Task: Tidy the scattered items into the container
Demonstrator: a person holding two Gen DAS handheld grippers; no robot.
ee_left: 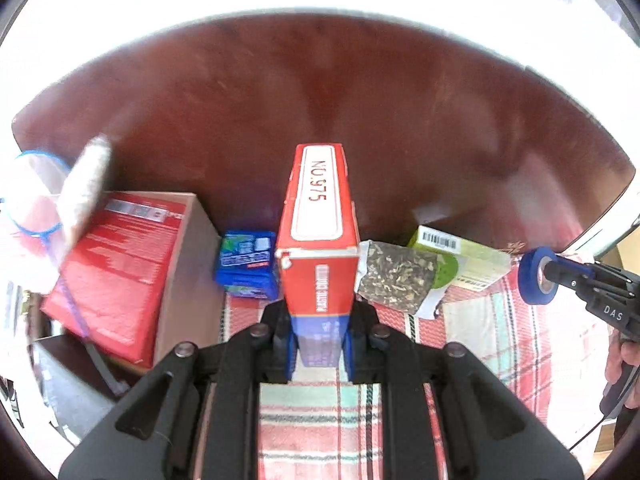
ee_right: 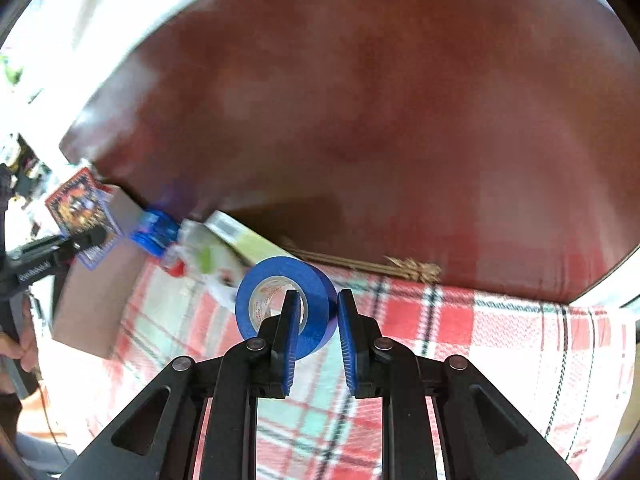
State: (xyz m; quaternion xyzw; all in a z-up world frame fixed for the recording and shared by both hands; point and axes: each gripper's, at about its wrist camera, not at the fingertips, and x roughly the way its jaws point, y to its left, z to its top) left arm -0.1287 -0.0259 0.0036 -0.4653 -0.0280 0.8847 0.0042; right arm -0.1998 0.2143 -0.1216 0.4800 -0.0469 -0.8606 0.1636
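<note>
My left gripper (ee_left: 319,344) is shut on a tall red and blue carton (ee_left: 320,224) marked "NO.975", held above the checked cloth. My right gripper (ee_right: 318,308) is shut on a roll of blue tape (ee_right: 280,280), one finger through its core; the roll also shows at the right of the left wrist view (ee_left: 536,276). A blue packet (ee_left: 248,264), a clear bag of dried leaves (ee_left: 396,276) and a green box (ee_left: 468,256) lie along the dark red wall. The cardboard box with a red face (ee_left: 120,272) stands at the left.
A dark red wall (ee_right: 360,120) rises behind the red, white and green checked cloth (ee_right: 460,328). A blue-rimmed net and a pale blurred object (ee_left: 84,184) hang at the far left. Dried stalks (ee_right: 400,268) lie at the wall's foot.
</note>
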